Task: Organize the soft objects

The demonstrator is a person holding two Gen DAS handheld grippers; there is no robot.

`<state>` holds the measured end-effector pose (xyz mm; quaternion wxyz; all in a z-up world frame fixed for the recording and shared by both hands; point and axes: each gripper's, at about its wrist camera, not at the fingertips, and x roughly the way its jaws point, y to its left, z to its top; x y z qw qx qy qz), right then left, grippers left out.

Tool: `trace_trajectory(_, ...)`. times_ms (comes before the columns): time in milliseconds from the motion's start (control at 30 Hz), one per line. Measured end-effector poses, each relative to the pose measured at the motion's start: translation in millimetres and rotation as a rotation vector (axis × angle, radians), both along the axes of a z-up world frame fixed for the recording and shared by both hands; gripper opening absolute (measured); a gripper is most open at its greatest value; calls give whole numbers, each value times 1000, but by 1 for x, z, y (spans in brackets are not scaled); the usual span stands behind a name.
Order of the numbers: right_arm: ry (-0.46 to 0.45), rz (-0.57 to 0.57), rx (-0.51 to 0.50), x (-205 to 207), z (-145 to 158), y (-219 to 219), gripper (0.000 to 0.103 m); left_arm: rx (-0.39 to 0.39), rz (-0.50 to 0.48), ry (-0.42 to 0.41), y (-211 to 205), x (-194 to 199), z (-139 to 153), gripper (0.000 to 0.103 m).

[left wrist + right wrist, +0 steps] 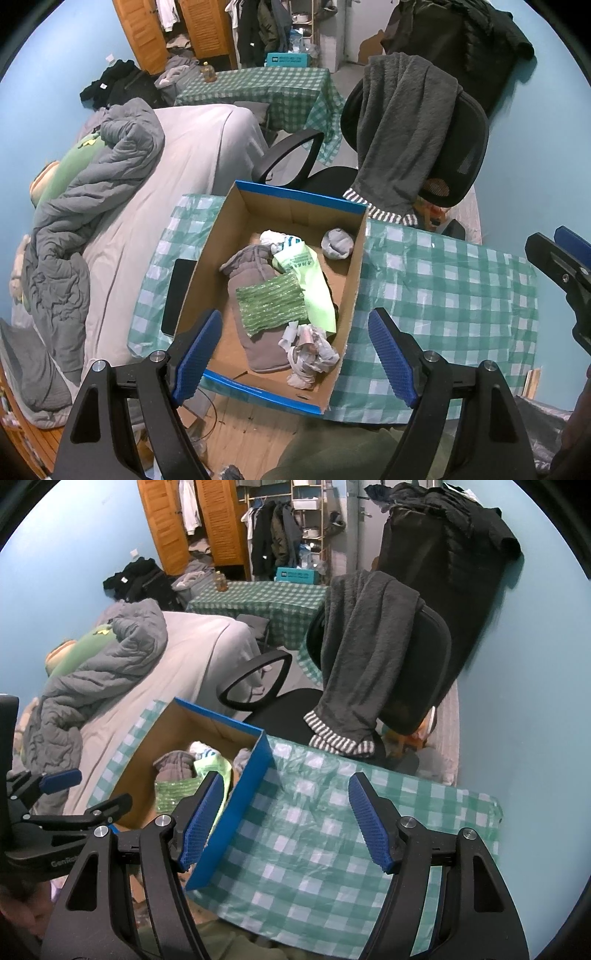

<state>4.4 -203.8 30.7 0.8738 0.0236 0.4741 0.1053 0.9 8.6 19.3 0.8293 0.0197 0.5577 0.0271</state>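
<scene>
A cardboard box with blue edges (236, 225) sits on the green checked tablecloth (443, 295). Inside lie a grey cloth (255, 280), a green bubble-wrap piece (271, 306), a light green plastic bag (314, 280), a rolled grey sock (338, 243) and crumpled white plastic (310, 354). My left gripper (295, 354) is open and empty above the box's near end. My right gripper (286, 819) is open and empty above the tablecloth (314, 830), beside the box's right wall (240, 812). The right gripper also shows at the left wrist view's right edge (565, 273).
An office chair (454, 147) draped with a grey fleece garment (399, 133) stands behind the table. A bed with a grey duvet (92, 192) lies to the left. A second checked table (266, 92) and a wardrobe are further back. A dark flat object (177, 295) lies left of the box.
</scene>
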Motion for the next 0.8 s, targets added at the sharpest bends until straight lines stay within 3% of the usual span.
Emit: trace_trajectory(800,6,-7,4,1,1,-12,70,0,-3,1,-13,-2,3,83)
